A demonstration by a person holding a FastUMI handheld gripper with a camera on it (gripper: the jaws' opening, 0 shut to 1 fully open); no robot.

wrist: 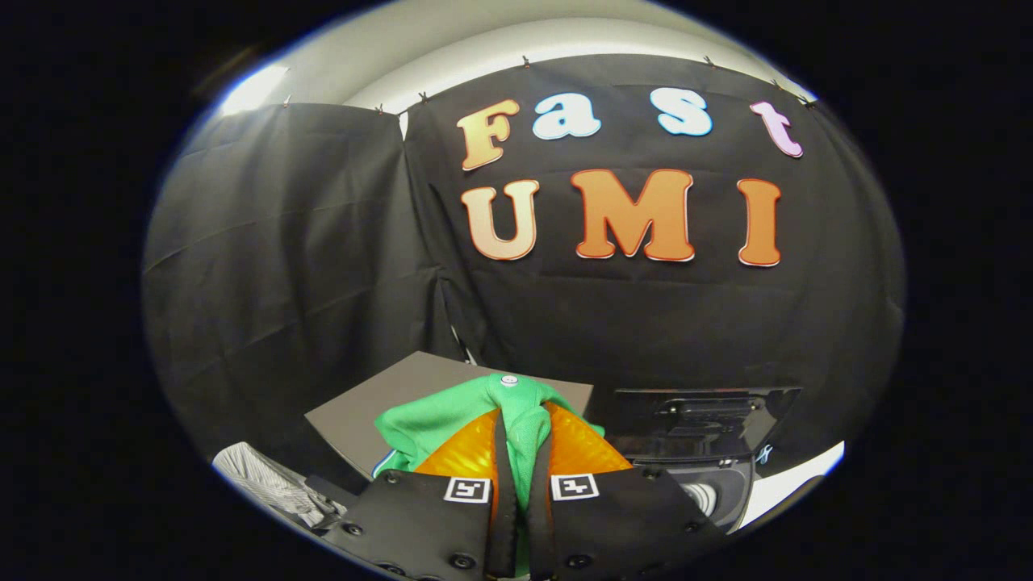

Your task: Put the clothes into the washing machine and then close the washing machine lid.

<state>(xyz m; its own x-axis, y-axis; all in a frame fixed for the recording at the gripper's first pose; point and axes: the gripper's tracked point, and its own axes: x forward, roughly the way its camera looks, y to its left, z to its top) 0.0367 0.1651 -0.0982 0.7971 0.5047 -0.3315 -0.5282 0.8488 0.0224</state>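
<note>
A green garment (pixel 452 415) with a small white button is pinched between my two fingers, bunched over and ahead of them. My gripper (pixel 523 440) is shut on this cloth and holds it lifted in the air. Lower right, beyond the fingers, stands the washing machine (pixel 710 484) with its dark lid (pixel 702 420) raised upright and part of the drum opening showing beneath it. The rest of the garment hangs hidden below the fingers.
A grey flat board (pixel 379 403) lies behind the garment to the left. A striped grey-white cloth (pixel 258 476) rests at the lower left. Black booth cloth hangs behind everything.
</note>
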